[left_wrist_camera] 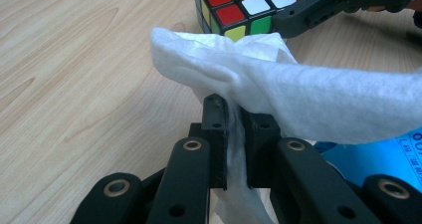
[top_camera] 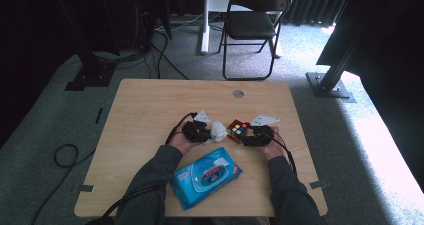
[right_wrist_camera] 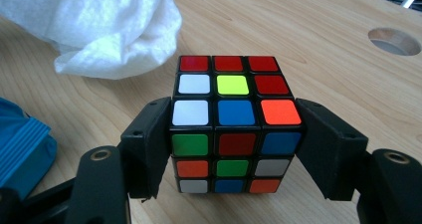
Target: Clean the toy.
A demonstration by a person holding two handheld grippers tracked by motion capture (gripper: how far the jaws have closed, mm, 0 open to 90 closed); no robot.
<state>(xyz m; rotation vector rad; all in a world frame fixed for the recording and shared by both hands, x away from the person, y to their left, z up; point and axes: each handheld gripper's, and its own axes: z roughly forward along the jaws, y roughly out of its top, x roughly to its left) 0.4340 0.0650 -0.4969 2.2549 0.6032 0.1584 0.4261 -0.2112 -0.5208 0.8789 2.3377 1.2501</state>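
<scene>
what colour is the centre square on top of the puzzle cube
Yellow-green, clearest in the right gripper view on the multicoloured puzzle cube.

Wipe (top_camera: 218, 130) left of cube (top_camera: 238, 130), perhaps touching; packet (top_camera: 207, 176) nearer.

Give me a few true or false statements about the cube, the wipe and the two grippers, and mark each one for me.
1. The right gripper is shut on the cube. True.
2. The left gripper holds nothing. False: it is shut on a white wipe.
3. The cube's top centre sticker is yellow-green. True.
4. The blue wipe pack lies on the far side of the table, beyond the cube. False: it lies near the person, between the forearms.
5. The wipe is folded flat on the table. False: it is bunched up in the left gripper, next to the cube.
</scene>
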